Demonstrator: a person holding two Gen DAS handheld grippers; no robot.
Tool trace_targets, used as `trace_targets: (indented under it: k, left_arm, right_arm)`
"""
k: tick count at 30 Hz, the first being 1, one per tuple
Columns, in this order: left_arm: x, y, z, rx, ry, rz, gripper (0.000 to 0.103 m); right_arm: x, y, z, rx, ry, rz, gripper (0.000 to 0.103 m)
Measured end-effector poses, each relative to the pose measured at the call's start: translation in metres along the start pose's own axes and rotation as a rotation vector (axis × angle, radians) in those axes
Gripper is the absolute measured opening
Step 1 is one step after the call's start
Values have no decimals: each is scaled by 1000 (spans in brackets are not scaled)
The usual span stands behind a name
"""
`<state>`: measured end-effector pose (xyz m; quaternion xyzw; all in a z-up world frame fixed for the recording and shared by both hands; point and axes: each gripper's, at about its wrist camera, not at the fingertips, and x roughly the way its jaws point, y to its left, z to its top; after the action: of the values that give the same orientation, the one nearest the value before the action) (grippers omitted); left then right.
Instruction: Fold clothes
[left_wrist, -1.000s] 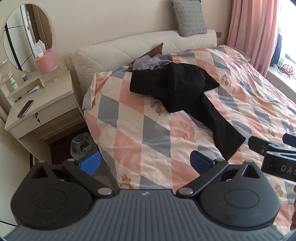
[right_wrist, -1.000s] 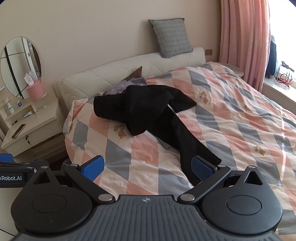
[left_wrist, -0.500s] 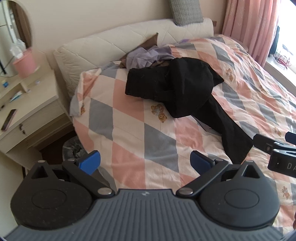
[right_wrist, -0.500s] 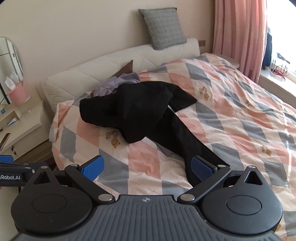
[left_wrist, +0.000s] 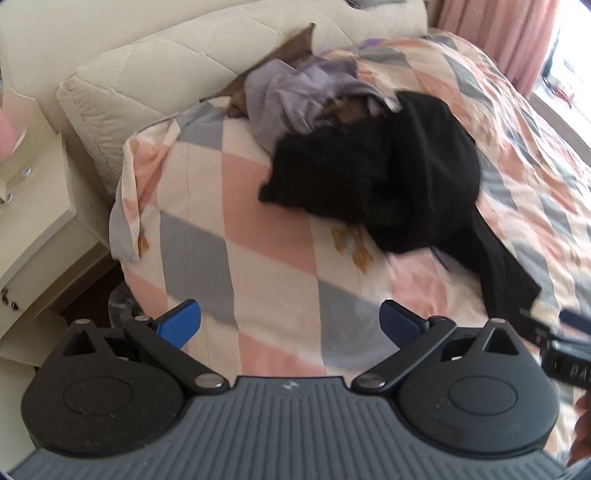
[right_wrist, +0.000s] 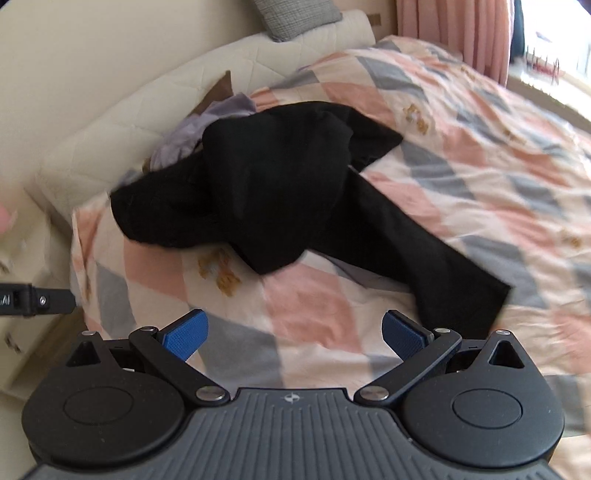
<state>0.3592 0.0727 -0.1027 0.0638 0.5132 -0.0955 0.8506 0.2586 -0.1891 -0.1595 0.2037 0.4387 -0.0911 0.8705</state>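
A crumpled black garment (left_wrist: 388, 177) (right_wrist: 280, 192) lies on the bed's pink, grey and cream diamond quilt (left_wrist: 229, 229) (right_wrist: 480, 155), one long leg or sleeve trailing toward the near right. A lilac garment (left_wrist: 291, 85) (right_wrist: 207, 125) is bunched behind it by the headboard, with something brown partly hidden beneath. My left gripper (left_wrist: 290, 323) hovers open over the quilt, short of the black garment. My right gripper (right_wrist: 293, 332) is open too, its right pad beside the trailing black end. Each gripper shows at the edge of the other's view.
A padded cream headboard (left_wrist: 177, 62) runs behind the clothes. A cream nightstand (left_wrist: 33, 225) stands left of the bed, with a bin (left_wrist: 120, 306) in the gap. A grey cushion (right_wrist: 299, 14) tops the headboard. Pink curtains (right_wrist: 454, 29) hang at the far right.
Both grippers have moved forward and closer to the bed, so the black garment now looks larger. The mirror has left both views. Jaws stay open.
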Motion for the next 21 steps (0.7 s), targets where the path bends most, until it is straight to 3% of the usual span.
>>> trace_targets:
  k: [4,13,21]
  left_arm:
    - [31,18,45,-77,12,-45,102]
    - [96,30,131,-143,44,-148,102]
    - [169,30,149,-208,185,-285,102]
  right_arm:
    - [36,-21,22,178,-32,66,103]
    - [100,-74,65,547,-139,181,103]
    - [168,-99,80,689,-124,216,103]
